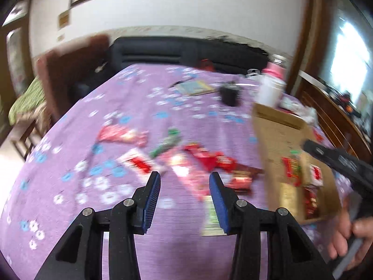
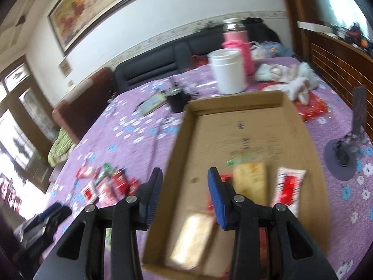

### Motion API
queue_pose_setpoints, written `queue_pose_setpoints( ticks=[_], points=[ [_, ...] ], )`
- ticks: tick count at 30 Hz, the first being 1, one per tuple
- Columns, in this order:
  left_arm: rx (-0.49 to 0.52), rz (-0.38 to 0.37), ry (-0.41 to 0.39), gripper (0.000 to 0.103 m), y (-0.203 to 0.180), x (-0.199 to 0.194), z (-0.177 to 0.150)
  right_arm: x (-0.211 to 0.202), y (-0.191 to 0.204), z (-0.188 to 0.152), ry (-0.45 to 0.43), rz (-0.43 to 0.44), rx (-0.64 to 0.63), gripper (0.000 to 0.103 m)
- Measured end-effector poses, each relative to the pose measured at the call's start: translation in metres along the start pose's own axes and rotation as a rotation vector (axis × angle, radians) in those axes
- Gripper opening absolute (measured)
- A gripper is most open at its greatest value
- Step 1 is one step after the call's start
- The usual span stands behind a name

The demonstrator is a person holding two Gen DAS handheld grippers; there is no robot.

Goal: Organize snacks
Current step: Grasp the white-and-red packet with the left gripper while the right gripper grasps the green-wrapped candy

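Several red, white and green snack packets (image 1: 186, 158) lie loose on the purple flowered tablecloth, ahead of my left gripper (image 1: 184, 179), which is open and empty above them. A shallow cardboard box (image 1: 279, 135) stands to their right. In the right wrist view the box (image 2: 244, 126) holds two golden packets (image 2: 250, 182), a white and red packet (image 2: 289, 191) and a red one. My right gripper (image 2: 185, 177) is open and empty above the box's left wall. The loose packets (image 2: 105, 184) lie to its left. The frames are blurred.
A white jar (image 2: 229, 70) and a pink flask (image 2: 237, 39) stand behind the box. A small black item (image 2: 177, 100) and a booklet (image 2: 151, 103) lie mid-table. White cloth (image 2: 291, 79) lies at the far right, a black stand (image 2: 349, 149) at the right edge. A dark sofa (image 2: 163, 63) runs along the wall.
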State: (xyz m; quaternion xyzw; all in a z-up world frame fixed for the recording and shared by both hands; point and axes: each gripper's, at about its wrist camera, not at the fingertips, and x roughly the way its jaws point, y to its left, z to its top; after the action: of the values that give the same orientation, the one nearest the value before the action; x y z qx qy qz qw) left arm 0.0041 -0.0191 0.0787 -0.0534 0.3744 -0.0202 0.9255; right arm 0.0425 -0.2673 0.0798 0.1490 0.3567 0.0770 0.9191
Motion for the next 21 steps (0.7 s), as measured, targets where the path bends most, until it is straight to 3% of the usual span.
queue_pose_setpoints(
  ticks=[4, 9, 16, 21],
  points=[
    [-0.119, 0.045, 0.08, 0.046, 0.044, 0.02, 0.009, 0.001, 0.034, -0.013, 0.027, 0.068, -0.08, 0.045],
    [-0.254, 0.022, 0.172, 0.046, 0.077, 0.046, 0.021, 0.004, 0.059, -0.028, 0.048, 0.088, -0.169, 0.045],
    [-0.336, 0.058, 0.234, 0.046, 0.08, 0.087, 0.032, 0.008, 0.053, -0.026, 0.055, 0.082, -0.145, 0.045],
    [-0.332, 0.045, 0.271, 0.047, 0.069, 0.112, 0.033, 0.008, 0.055, -0.026, 0.051, 0.085, -0.154, 0.045]
  ],
)
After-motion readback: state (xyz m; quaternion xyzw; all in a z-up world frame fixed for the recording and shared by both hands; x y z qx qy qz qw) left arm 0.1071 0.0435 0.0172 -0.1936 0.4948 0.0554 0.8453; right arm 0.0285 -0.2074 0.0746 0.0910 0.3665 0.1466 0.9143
